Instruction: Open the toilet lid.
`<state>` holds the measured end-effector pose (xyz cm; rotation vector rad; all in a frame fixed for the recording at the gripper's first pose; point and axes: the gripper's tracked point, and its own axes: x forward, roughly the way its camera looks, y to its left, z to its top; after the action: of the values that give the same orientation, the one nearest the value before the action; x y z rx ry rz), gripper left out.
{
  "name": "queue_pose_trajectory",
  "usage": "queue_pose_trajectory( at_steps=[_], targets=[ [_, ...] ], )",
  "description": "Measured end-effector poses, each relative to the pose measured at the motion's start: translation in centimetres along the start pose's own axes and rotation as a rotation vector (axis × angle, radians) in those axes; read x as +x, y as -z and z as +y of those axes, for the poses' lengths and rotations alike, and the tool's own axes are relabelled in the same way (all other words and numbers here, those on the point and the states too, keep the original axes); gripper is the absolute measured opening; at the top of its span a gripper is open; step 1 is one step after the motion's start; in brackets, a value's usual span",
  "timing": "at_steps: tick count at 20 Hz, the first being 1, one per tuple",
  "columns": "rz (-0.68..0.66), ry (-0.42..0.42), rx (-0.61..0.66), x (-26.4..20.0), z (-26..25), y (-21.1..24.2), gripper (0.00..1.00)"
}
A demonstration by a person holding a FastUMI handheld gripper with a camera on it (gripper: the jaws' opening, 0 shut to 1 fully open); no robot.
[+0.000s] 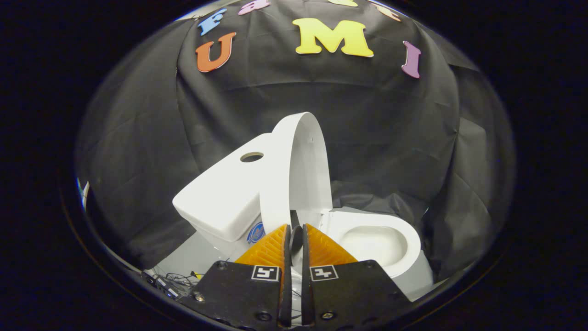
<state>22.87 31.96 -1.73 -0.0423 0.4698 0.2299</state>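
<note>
The white toilet lid stands raised, nearly upright, leaning back toward the tank. To its right the open bowl shows, ringed by its white rim. My gripper sits low in front of the lid's hinge end, with its tips just short of the lid's lower edge. The two fingers are drawn together, leaving only a thin slit. A small dark part near the hinge shows through that slit. Neither finger presses on the lid.
The tank top has a round hole for the flush button. Black cloth hangs close behind and around the toilet. Some cables and a small device lie on the pale floor left of the fingers.
</note>
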Motion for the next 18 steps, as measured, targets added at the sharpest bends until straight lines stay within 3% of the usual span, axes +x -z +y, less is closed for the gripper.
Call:
queue_pose_trajectory(
  at_steps=[3, 6, 8, 9, 12, 18],
  targets=[
    [0.010, 0.002, -0.001, 0.0, -0.7, 0.0, 0.12],
    [-0.031, -0.088, 0.007, -0.8, -0.3, -0.5, 0.19],
    [-0.119, -0.081, 0.006, -2.7, -1.6, -2.4, 0.38],
    [-0.167, -0.069, 0.005, -3.7, -2.7, -3.5, 0.56],
    [-0.273, -0.061, 0.033, -6.7, -5.6, -5.5, 0.80],
    [-0.443, 0.028, 0.038, -12.0, -13.8, -7.4, 0.81]
  ],
)
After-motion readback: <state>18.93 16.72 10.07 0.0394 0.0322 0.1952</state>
